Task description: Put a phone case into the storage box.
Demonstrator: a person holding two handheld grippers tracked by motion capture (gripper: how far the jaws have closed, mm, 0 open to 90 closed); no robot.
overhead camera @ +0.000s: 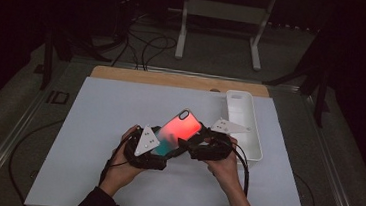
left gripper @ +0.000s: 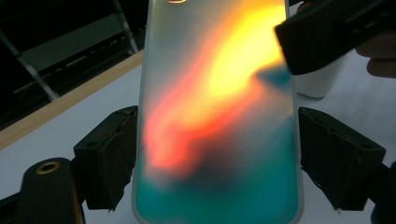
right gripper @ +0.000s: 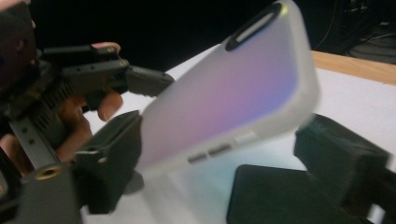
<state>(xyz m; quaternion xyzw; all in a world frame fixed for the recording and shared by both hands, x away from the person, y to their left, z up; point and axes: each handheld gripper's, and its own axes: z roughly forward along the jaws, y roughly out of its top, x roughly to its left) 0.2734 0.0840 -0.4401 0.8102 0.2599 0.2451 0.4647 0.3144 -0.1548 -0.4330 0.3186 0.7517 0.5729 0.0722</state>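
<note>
- A phone case (overhead camera: pixel 178 131) with a frosted translucent rim and a red, orange and teal gradient back is held tilted above the white table mat (overhead camera: pixel 103 126), between the two grippers, near the middle of the table's front half.
- The left gripper (overhead camera: pixel 159 148) is in the person's left hand (overhead camera: pixel 120 165); in the left gripper view its two black jaws stand either side of the case (left gripper: pixel 217 116), touching its long edges — they pinch the case across its width at the teal end.
- The right gripper (overhead camera: pixel 192 144), held in the right hand (overhead camera: pixel 225 167), meets the case from the other side. In the right gripper view its jaws are spread: the left one touches the lower corner of the case (right gripper: pixel 224 98), the right one stands apart from the case's edge.
- In that same view the case's side shows its button covers and, at the upper end, the dark oval camera cutout (right gripper: pixel 254 25).
- In the left gripper view a jaw of the other gripper (left gripper: pixel 327 32) lies against the case's upper right edge.
- A white oblong tray (overhead camera: pixel 255 139) lies on the mat just right of the right gripper — apart from the case.
- Beyond the mat a wooden table edge (overhead camera: pixel 178 80) runs across, and behind it a white metal stand (overhead camera: pixel 223 16) stands on the dim floor among black cables (overhead camera: pixel 146 44).
</note>
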